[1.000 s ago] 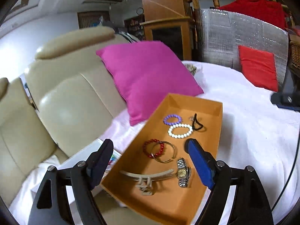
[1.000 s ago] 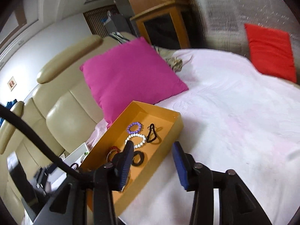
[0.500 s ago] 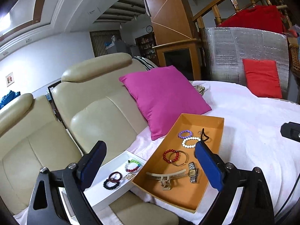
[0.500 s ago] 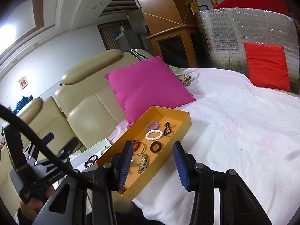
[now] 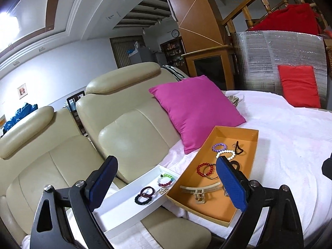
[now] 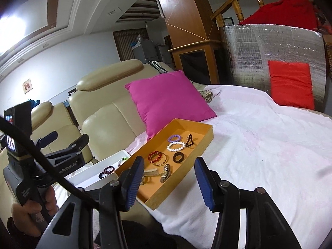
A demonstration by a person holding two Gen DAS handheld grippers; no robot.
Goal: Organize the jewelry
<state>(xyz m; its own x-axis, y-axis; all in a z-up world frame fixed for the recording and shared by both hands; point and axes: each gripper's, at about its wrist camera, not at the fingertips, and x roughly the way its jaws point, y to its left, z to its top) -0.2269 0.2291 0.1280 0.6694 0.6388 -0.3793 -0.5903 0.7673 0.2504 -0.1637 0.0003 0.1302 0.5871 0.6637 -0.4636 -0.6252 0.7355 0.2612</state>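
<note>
Jewelry is held in a rectangular orange cardboard tray (image 5: pixel 254 145) beside a white plastic tray (image 5: pixel 124 207); left gripper (image 5: pixel 168 184) jaws are spread empty, right gripper (image 6: pixel 169 181) jaws are opening, empty.

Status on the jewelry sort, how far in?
Partly done: white rectangular tray holds the multicolour bead bracelet and dark hair ties. Nothing in hand: left hand-held gripper is open and empty, right hand-held gripper is opening, empty. Left: orange rectangular box still holds beaded bracelets, a watch, a beige hair claw.

Home living room, leather sofa (image 5: pixel 128 137), cushion (image 5: pixel 195 112), staircase (image 5: pixel 259 6)
</note>
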